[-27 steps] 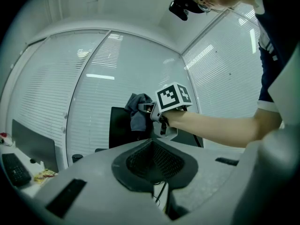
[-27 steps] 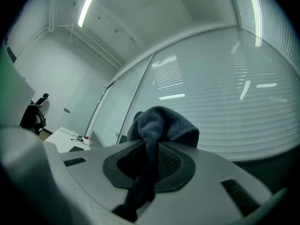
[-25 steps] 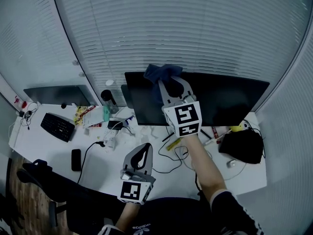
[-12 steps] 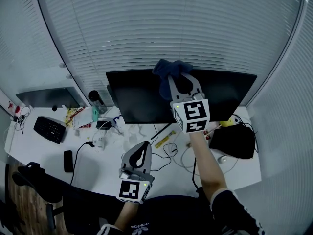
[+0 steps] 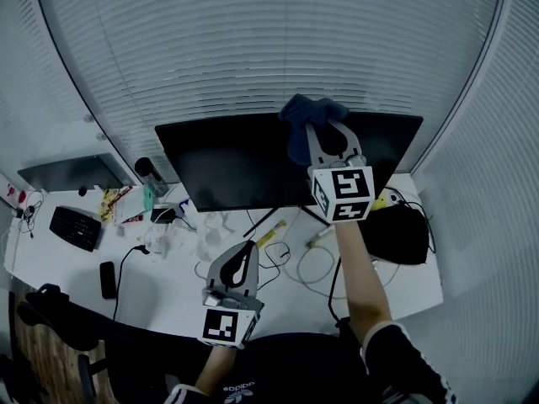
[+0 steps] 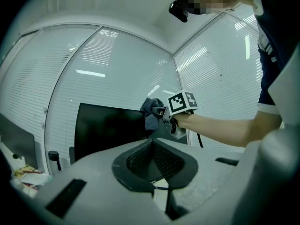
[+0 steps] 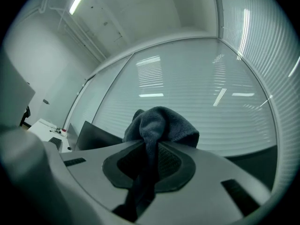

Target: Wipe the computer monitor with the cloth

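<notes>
Monitor (image 5: pixel 236 162) on the table's (image 5: pixel 168 289) far side, cloth (image 5: pixel 305 118) at its top edge.
The head view places the cloth right of the monitor's middle; only my right tool's (image 7: pixel 152 144) own view shows its jaws pinched on it. A keyboard (image 5: pixel 76 227) lies far left, cables (image 5: pixel 295 263) nearer. My left tool (image 6: pixel 151 142), jaws together and empty, hovers near me.

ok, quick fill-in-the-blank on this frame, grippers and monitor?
The ____ gripper is shut on the crumpled dark blue cloth.
The cloth sits at the wide black computer monitor's ____ edge.
The left gripper is shut and holds ____.
Missing: right; top; nothing.
</notes>
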Demonstrator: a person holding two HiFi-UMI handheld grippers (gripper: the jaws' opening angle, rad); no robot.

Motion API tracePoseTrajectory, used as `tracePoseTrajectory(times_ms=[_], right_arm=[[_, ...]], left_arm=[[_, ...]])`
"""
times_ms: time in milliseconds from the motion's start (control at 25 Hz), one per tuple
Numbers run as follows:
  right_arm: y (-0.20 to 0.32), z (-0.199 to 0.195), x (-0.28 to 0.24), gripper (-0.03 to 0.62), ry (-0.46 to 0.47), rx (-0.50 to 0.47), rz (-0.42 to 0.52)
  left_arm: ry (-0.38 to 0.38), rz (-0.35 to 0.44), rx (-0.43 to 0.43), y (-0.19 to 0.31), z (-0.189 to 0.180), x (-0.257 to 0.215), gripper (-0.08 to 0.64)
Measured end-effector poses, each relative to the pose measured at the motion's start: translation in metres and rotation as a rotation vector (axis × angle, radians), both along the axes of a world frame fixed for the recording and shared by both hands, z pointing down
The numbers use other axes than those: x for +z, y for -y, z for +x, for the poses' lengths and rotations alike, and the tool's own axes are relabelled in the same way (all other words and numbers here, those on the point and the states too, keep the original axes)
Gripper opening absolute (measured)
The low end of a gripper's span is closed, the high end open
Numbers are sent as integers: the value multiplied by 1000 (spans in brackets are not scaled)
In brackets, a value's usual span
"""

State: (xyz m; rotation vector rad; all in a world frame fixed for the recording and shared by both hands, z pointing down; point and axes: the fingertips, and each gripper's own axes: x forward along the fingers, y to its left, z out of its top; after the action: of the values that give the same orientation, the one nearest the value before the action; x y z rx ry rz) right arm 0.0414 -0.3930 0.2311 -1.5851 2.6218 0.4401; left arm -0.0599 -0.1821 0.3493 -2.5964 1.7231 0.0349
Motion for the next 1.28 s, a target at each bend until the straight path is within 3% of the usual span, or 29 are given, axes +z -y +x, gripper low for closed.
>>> tracePoseTrajectory(times_ms=[680, 1080, 1280], right_arm=[[16, 134, 4, 46, -17, 138, 8], [24, 242, 10, 46, 19, 258, 5], [27, 261, 10, 46, -15, 284, 3]], left_arm=[[14, 14, 50, 12, 68, 0, 6], [0, 14, 39, 16, 100, 7, 6], [5, 14, 31, 15, 105, 5, 6]])
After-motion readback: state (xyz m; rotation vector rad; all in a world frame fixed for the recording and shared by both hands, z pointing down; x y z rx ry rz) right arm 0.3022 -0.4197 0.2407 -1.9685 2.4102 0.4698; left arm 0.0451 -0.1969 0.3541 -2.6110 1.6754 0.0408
